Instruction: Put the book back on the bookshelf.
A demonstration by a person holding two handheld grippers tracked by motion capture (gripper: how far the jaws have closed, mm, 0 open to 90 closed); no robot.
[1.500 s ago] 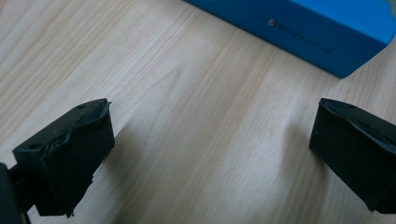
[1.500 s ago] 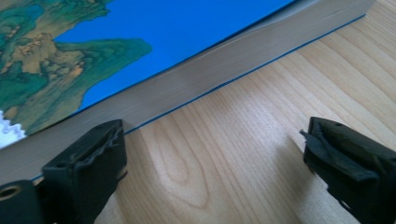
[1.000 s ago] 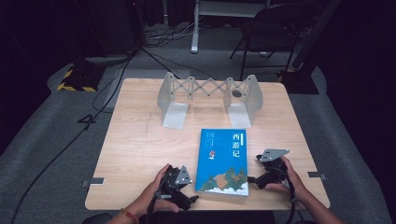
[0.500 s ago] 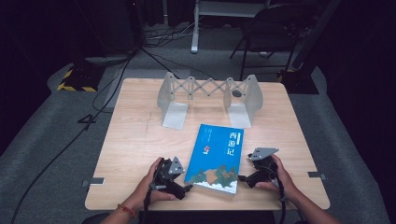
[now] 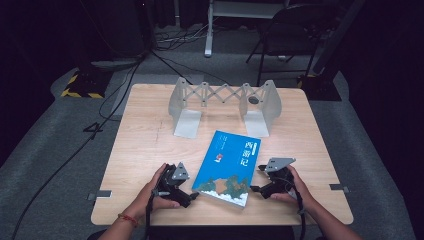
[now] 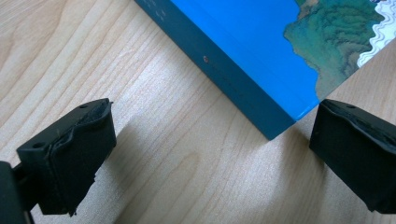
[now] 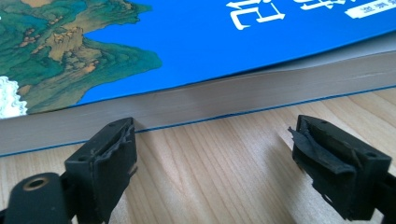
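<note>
A thick blue book [image 5: 227, 166] with white characters and a green landscape on its cover lies flat and slightly askew on the wooden table [image 5: 140, 145]. My left gripper [image 5: 186, 199] rests at the book's near left corner, open, with the spine's corner [image 6: 280, 126] between the jaws and nothing gripped. My right gripper [image 5: 256, 180] sits open against the book's right side, facing the page edge [image 7: 224, 100]; its jaws straddle bare wood just short of the pages.
A grey expandable bookend rack [image 5: 225, 102] stands at the back of the table, its scissor link joining two end plates. Chairs and cables sit on the floor beyond. The table's front edge is just behind both hands.
The book has turned slightly and shifted left. Both grippers have closed in on its near corners, the right one moving left toward the page edge.
</note>
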